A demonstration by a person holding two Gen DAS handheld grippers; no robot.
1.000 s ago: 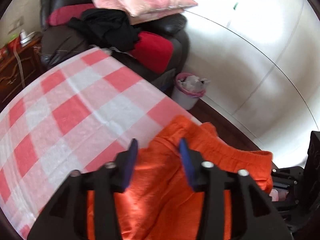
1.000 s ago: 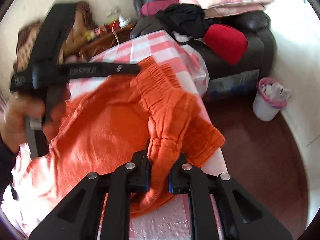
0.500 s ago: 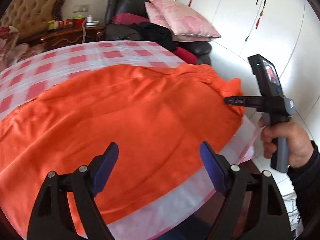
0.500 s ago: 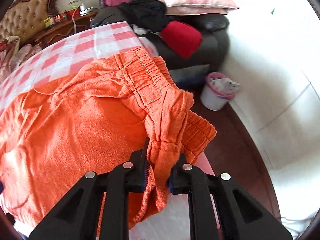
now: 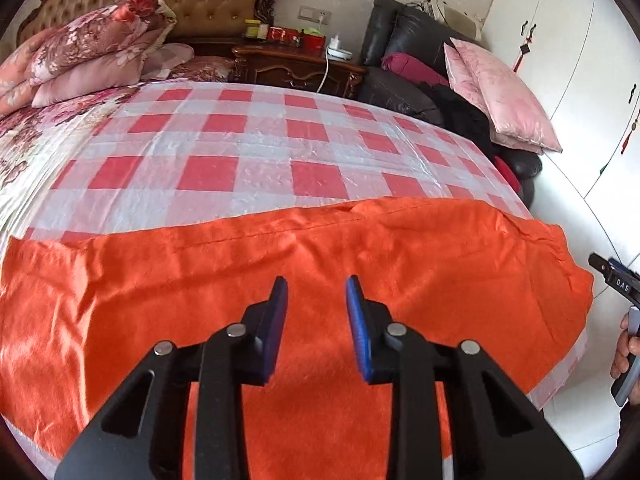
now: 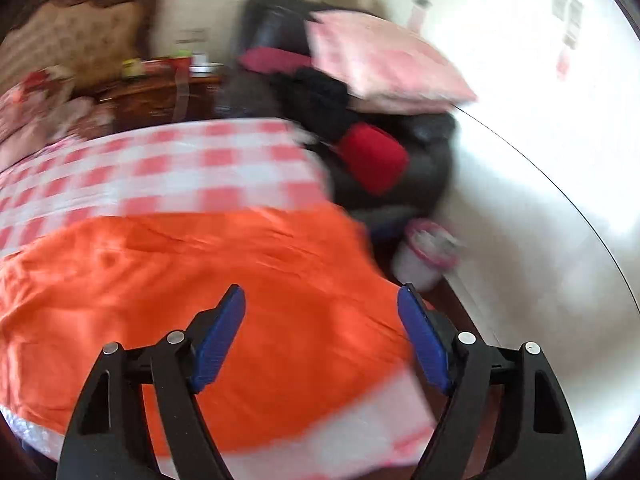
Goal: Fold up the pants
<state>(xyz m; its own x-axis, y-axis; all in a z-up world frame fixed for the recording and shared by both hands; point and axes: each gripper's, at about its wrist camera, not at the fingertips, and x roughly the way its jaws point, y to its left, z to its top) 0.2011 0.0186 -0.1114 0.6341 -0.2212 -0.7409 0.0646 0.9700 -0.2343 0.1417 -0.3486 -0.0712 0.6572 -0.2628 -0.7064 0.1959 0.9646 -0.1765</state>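
Note:
The orange pants (image 5: 360, 264) lie spread flat across the near edge of the bed, legs running left. My left gripper (image 5: 316, 284) hovers over the middle of the pants; its jaws are closing with a narrow gap and no cloth between the blue pads (image 5: 276, 316). In the blurred right wrist view, my right gripper (image 6: 320, 292) stands over the right end of the pants (image 6: 200, 272), jaws opening wide, with nothing between them. The right gripper (image 5: 616, 280) and the hand (image 5: 624, 344) holding it show at the right edge of the left wrist view, off the bed's corner.
The bed carries a red and white checked cover (image 5: 260, 152), with floral pillows (image 5: 88, 56) at its head. A wooden nightstand (image 5: 296, 68) and a black armchair (image 5: 416, 80) piled with pink cushions and clothes stand behind. A small bin (image 6: 424, 256) sits on the floor by the bed's corner.
The right gripper has let go of the bunched waistband and opened wide. The left gripper swung along the pants toward their middle, its jaws widening then narrowing. The pants now lie flat.

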